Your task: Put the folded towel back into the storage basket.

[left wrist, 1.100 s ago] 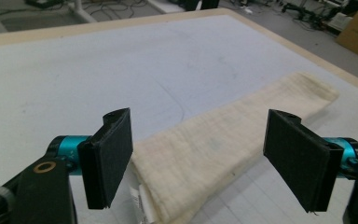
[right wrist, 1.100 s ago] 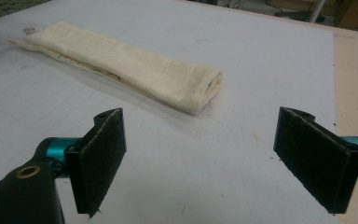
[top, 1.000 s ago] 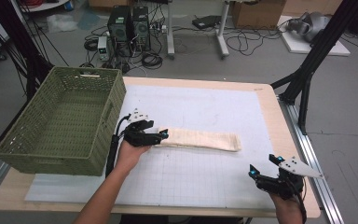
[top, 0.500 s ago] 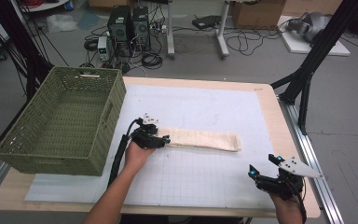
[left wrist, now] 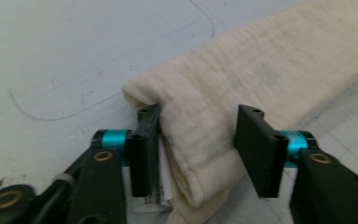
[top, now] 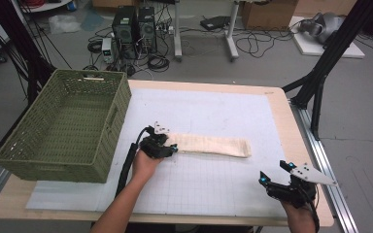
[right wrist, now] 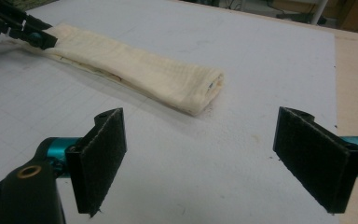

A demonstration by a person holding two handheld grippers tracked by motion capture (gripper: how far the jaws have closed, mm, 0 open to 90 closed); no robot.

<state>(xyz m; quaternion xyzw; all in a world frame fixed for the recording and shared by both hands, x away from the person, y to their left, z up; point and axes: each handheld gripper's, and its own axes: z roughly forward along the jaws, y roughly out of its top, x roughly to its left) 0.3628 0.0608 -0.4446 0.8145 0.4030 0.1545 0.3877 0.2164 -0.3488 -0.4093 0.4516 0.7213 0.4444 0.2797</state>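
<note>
A long folded cream towel point(top: 209, 144) lies across the middle of the white gridded mat point(top: 213, 107). My left gripper point(top: 172, 148) is at the towel's left end. In the left gripper view its jaws press the bunched end of the towel point(left wrist: 200, 130) from both sides, about half closed, left gripper point(left wrist: 198, 140). My right gripper point(top: 272, 171) hovers near the table's front right corner, open wide and empty. The right gripper view looks past that gripper point(right wrist: 200, 158) at the towel's right end point(right wrist: 135, 70), well ahead of the jaws, with the left gripper point(right wrist: 25, 28) far off.
A large olive woven basket point(top: 111, 121) stands on the table's left side, close to my left hand. The wooden table edge point(top: 301, 145) runs along the right. Black frame legs, computers and cables sit on the floor beyond.
My left gripper has moved right onto the towel's left end and closed around it. The right gripper has stayed where it was.
</note>
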